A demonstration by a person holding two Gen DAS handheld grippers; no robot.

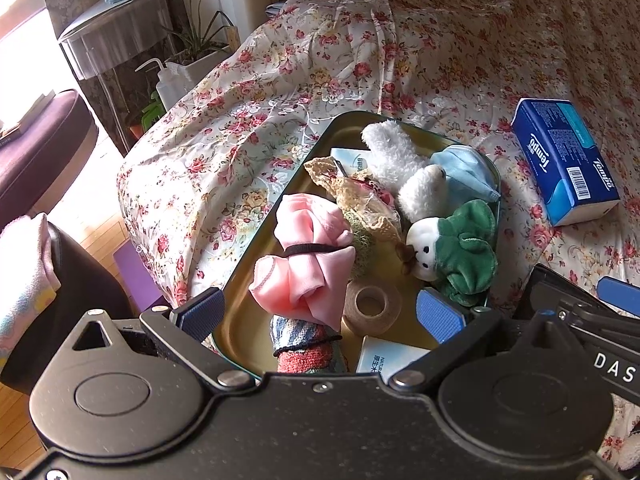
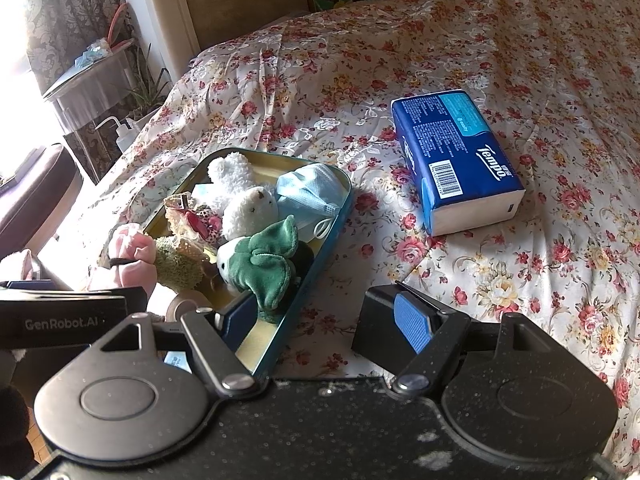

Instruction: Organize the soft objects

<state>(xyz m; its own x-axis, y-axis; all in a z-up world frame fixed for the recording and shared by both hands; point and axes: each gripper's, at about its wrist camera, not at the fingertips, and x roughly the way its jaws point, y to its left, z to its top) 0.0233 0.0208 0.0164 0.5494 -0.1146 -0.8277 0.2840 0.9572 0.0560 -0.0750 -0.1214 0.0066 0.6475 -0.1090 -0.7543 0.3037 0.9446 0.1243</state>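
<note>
Left wrist view: the left tongs (image 1: 320, 314) stand apart over the near end of a metal tin (image 1: 240, 280) that lies on the bed's floral bedspread (image 1: 248, 120). Packed inside the tin, a pink cloth bundle (image 1: 308, 256) tied with a black band lies at center, a roll of beige tape (image 1: 372, 304) just at its 4 o'clock, a crocheted piece (image 1: 360, 200) at its 1 o'clock. A white plush toy (image 1: 404, 168) fills the far end, a blue face mask (image 1: 466, 172) at its 3 o'clock, and a green-hooded plush (image 1: 456, 248) sits against the right wall. A Tempo tissue pack (image 1: 564, 160) lies on the bedspread at 2 o'clock, apart from the tin.

Right wrist view: the right tongs (image 2: 324, 320) are spread wide, the left finger (image 2: 236, 320) inside the tin (image 2: 320, 252) beside the green-hooded plush (image 2: 268, 264), the right finger (image 2: 412, 320) over the bedspread (image 2: 520, 60). The white plush toy (image 2: 240, 196) and face mask (image 2: 308, 196) lie at the far end. The tissue pack (image 2: 456, 160) rests at 1 o'clock.
</note>
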